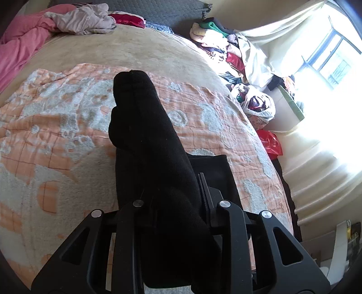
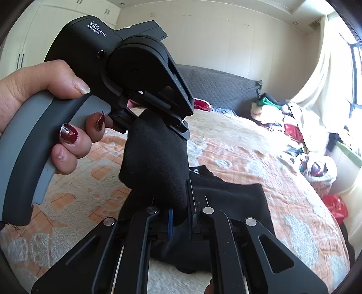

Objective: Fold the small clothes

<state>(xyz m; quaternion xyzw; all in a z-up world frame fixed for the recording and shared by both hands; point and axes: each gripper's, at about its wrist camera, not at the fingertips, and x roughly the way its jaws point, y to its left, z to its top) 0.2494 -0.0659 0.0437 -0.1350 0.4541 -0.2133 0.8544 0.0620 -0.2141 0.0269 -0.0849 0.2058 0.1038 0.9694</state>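
Note:
A black sock [image 1: 144, 140] is stretched between both grippers above the bed. In the left wrist view my left gripper [image 1: 178, 203] is shut on one end of it, and the sock covers most of the jaws. In the right wrist view my right gripper [image 2: 181, 210] is shut on the other end of the sock [image 2: 156, 162]. The left gripper [image 2: 158, 117] shows there from the side, held in a hand with red nails, clamping the sock's top end. A flat black garment [image 2: 233, 203] lies on the bed under the sock; it also shows in the left wrist view [image 1: 215, 167].
The bed carries an orange and white patterned blanket [image 1: 56, 126]. A pink quilt [image 1: 20, 45] and crumpled clothes [image 1: 83, 18] lie near the dark headboard [image 2: 217, 88]. A pile of clothes [image 2: 285, 117], a bag of laundry [image 2: 316, 169] and a red bag [image 2: 334, 207] stand beside the bed by the window.

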